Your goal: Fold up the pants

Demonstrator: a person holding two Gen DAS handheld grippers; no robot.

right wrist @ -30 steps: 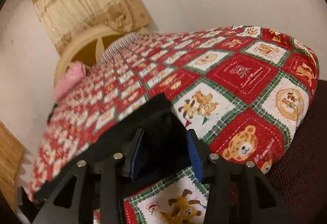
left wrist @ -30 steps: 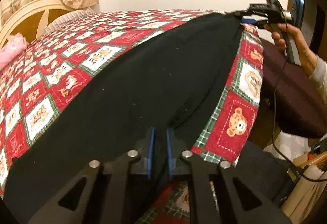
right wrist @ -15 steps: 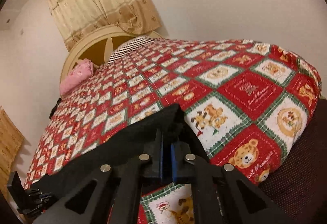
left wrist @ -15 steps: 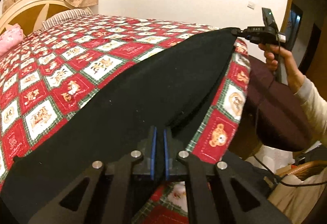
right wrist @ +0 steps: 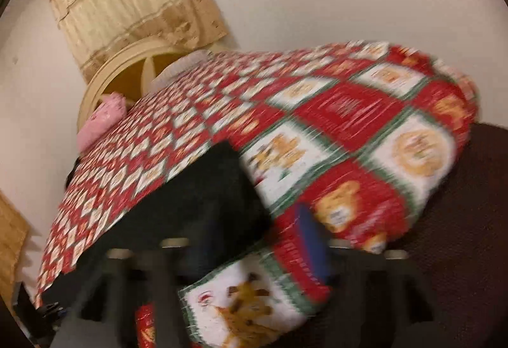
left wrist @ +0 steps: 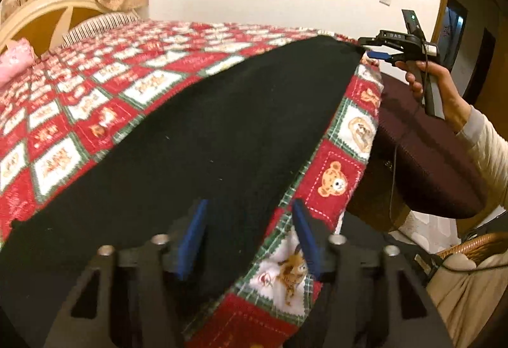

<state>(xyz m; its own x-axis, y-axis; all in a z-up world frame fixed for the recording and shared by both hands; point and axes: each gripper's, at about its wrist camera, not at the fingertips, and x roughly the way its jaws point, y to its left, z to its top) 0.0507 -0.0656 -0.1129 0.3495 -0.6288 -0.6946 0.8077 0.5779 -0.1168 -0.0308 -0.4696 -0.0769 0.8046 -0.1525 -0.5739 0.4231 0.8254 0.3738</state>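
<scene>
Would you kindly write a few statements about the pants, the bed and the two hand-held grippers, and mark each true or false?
1. The left hand-held gripper is open. True.
2. The pants are light blue. False: they are black.
3. The pants lie on a red, white and green patchwork quilt. True.
4. The right hand-held gripper is far from the pants. False: in the left wrist view it sits right at their far corner, near the bed's edge.
5. A pink pillow lies near the headboard. True.
6. The pants are bunched in a heap. False: they lie spread flat.
</scene>
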